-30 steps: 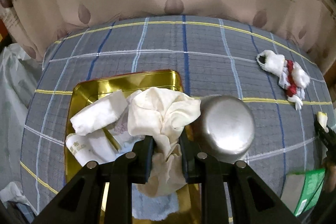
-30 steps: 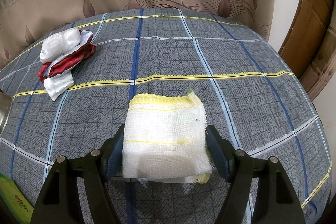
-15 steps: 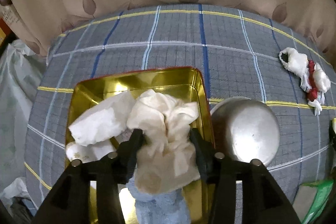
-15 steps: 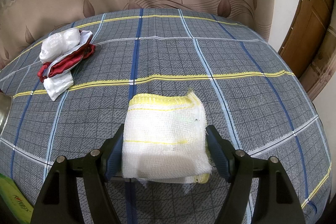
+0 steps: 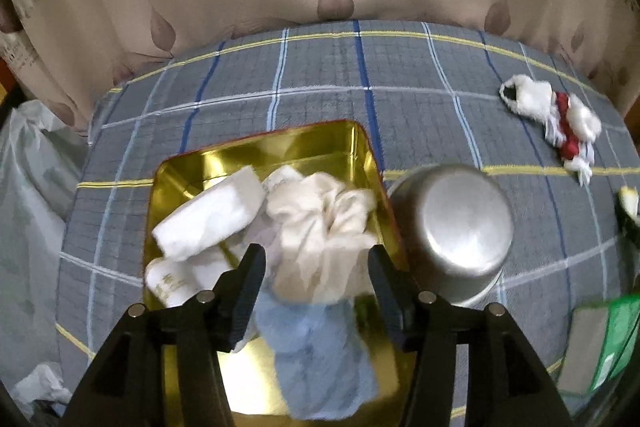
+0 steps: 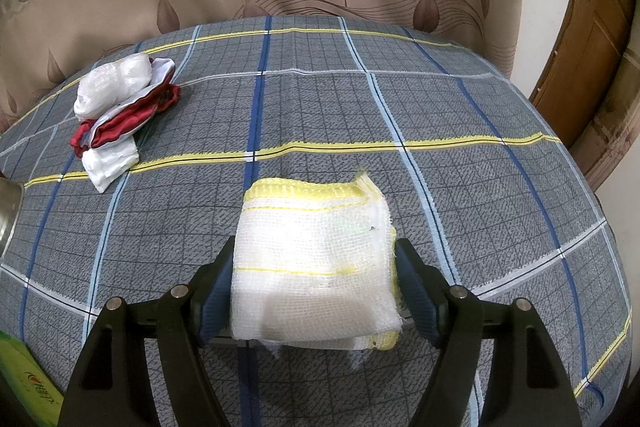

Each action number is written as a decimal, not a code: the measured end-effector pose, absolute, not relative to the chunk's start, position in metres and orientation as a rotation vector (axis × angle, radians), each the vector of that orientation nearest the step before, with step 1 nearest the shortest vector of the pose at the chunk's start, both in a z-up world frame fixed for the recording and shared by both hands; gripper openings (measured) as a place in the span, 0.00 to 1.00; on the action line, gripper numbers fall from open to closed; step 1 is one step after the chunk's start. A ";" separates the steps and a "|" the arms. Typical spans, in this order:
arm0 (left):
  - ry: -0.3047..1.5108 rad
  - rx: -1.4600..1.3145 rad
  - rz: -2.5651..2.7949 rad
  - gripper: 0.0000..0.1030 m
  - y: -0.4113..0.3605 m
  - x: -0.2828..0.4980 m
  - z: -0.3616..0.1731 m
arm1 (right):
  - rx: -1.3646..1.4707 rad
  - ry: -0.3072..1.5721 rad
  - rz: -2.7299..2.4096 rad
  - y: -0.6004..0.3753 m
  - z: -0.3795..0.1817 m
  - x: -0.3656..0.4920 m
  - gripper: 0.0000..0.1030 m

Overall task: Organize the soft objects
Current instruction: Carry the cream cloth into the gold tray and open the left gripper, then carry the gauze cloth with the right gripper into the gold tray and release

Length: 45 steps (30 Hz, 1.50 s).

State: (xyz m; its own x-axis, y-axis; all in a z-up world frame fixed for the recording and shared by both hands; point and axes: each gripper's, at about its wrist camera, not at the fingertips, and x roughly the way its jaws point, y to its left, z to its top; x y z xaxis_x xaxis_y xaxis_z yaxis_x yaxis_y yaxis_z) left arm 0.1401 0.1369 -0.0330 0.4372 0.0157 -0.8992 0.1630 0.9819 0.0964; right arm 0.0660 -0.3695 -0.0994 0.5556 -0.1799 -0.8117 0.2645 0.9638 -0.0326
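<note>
Left wrist view: a plaid-covered table (image 5: 400, 99) fills the frame, a gold tin tray (image 5: 256, 163) at centre holding white folded cloths (image 5: 208, 219), a cream cloth (image 5: 320, 223) and a blue towel (image 5: 316, 351). The left gripper (image 5: 316, 267) is opening, its pads clear of the cream cloth between them. Right wrist view: the right gripper (image 6: 314, 267) clasps a folded gauze cloth (image 6: 312, 259) at lower centre.

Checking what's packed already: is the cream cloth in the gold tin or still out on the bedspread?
In. The cream cloth lies crumpled inside the gold tin, atop other cloths.
</note>
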 end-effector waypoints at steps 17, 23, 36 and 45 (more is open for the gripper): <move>1.031 0.074 0.045 0.53 0.202 0.076 -0.034 | 0.102 0.949 -0.262 -0.371 -0.100 0.067 0.69; 1.013 0.077 0.049 0.53 0.205 0.072 -0.034 | 0.109 0.993 -0.266 -0.368 -0.098 0.069 0.67; 1.001 0.059 0.074 0.53 0.213 0.070 -0.033 | 0.148 0.961 -0.157 -0.321 -0.041 0.068 0.66; 0.990 0.031 0.107 0.53 0.224 0.070 -0.029 | 0.052 0.925 0.108 -0.212 0.009 0.078 0.66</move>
State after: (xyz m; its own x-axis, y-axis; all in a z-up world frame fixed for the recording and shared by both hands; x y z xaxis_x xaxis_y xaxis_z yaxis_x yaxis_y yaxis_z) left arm 0.0704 0.2241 -0.0286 0.5440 0.1042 -0.8326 -0.0757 0.9943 0.0749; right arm 0.0776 -0.2118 0.0088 0.5966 0.1155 -0.7942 -0.0708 0.9933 0.0913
